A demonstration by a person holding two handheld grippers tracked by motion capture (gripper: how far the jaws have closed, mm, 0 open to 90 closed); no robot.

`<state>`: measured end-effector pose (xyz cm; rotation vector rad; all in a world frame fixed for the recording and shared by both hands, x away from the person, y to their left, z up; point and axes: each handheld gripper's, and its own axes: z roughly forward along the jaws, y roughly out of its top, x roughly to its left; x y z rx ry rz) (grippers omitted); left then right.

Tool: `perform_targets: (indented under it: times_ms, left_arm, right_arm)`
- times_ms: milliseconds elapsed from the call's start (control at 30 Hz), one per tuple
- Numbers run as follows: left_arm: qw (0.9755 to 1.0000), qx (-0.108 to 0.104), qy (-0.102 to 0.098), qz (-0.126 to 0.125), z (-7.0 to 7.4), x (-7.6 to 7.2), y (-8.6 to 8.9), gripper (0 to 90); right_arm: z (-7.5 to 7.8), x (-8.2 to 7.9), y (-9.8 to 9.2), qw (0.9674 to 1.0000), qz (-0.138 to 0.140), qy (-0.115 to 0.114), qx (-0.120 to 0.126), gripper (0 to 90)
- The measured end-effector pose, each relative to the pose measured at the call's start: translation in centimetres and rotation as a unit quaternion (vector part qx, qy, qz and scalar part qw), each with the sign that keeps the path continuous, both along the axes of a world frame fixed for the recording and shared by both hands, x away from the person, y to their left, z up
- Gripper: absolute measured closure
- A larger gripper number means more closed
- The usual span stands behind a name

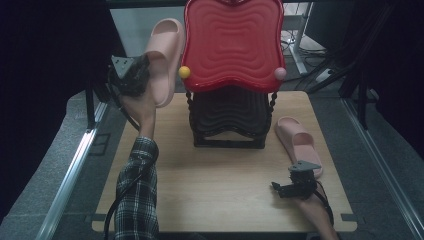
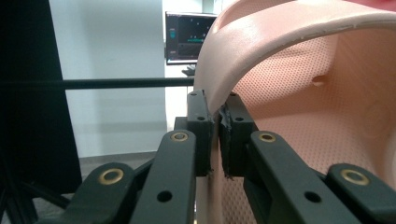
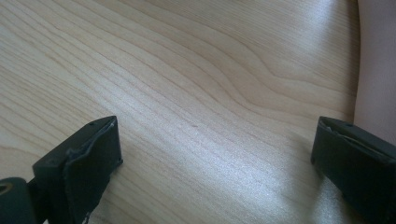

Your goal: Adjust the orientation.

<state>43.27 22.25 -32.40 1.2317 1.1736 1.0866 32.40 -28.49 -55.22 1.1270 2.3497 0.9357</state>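
Up high, a soft pink foam slipper [image 1: 165,60] hangs from the left gripper [image 2: 216,128], beside the red wavy plastic rack [image 1: 232,42].
Its jaws pinch the strap so it won't drop; the right gripper [image 3: 215,154] rests wide open on the wooden counter [image 1: 220,185] near the other pink slipper [image 1: 299,142].

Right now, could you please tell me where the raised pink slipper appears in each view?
High view: the raised pink slipper is at upper left, beside the red stand.
Left gripper view: it takes up the right half, its strap edge pinched between the jaws.
Right gripper view: the pink edge at right is the other slipper, lying on the table.
Shared landmark: the left gripper clamped on the strap.
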Motion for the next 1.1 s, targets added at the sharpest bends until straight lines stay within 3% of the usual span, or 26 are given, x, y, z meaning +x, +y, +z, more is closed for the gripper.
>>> perform_targets:
  times_ms: [267,467,833,1100]
  left_arm:
    - [0.9999,0.007,-0.012,0.004,2.6,0.7,-1.1,83.9]
    - [0.9998,-0.002,-0.014,0.016,4.8,1.5,-1.2,83.9]
    - [0.9997,-0.007,-0.014,0.021,7.3,3.1,-2.5,83.5]
    - [0.9996,0.008,-0.012,0.023,8.4,4.2,-4.3,83.0]
  right_arm:
    - [0.0,0.0,0.0,1.0000,0.000,0.000,0.000,1.5]
    - [0.0,0.0,0.0,1.0000,-0.001,0.001,0.001,1.5]
    - [0.0,0.0,0.0,1.0000,-0.001,0.002,0.000,1.6]
    - [0.0,0.0,0.0,1.0000,0.005,0.002,0.000,1.6]
